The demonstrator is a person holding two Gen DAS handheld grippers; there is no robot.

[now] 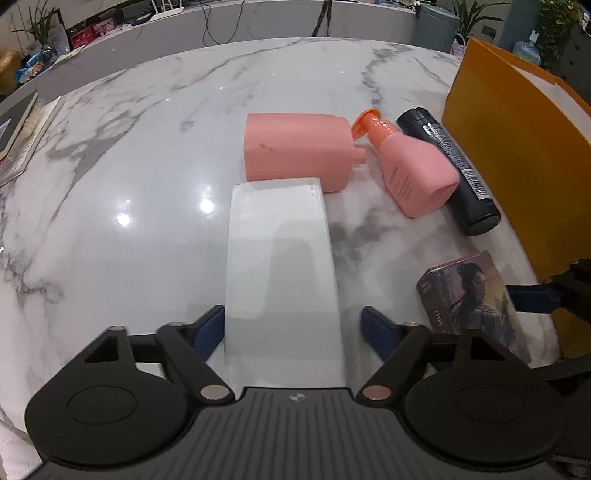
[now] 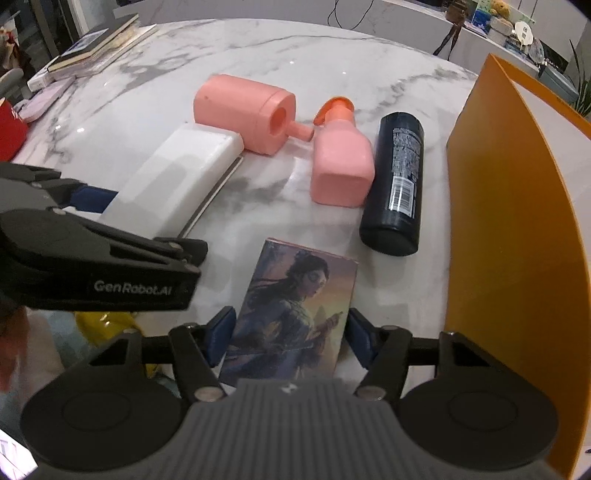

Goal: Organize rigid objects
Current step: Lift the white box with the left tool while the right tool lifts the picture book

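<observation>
White box (image 1: 280, 258) lies lengthwise between left claw (image 1: 291, 328) fingers.

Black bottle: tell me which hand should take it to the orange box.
Right. Its tool straddles the picture box, and the black bottle lies just ahead, beside the orange box. The left tool straddles the white box, farther away.

An office or reception area: a marble table (image 1: 147, 155) stands before a long white counter (image 1: 258, 18) strung with cables, potted plants (image 1: 37, 26) at the upper corners, books (image 2: 92, 40) stacked upper left.
</observation>
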